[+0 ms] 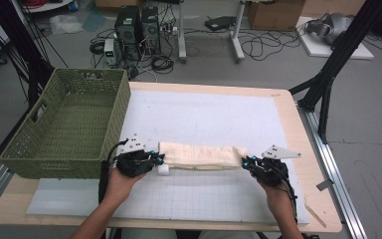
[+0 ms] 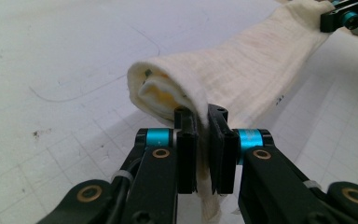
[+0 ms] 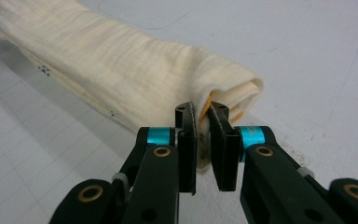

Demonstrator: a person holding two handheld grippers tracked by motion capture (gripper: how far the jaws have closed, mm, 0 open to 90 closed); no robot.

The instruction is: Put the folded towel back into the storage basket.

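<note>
While your left gripper (image 1: 155, 160) and right gripper (image 1: 248, 162) each clamp one end of the folded towel (image 1: 201, 155), its long axis runs straight across the counter (image 1: 219, 112) between them, the green basket (image 1: 64, 127) lying nearer your left.

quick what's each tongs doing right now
left tongs: closed on one end of the folded cloth
right tongs: closed on its other end

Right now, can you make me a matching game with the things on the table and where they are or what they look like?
Things:
1. basket
2. folded cloth
3. left claw
4. right claw

Clues:
A. cream, stretched between both claws
B. green, woven, at the table's left
C. pinches the cloth's end away from the basket
D. pinches the cloth's end near the basket

Pairs: 1-B, 2-A, 3-D, 4-C
</note>
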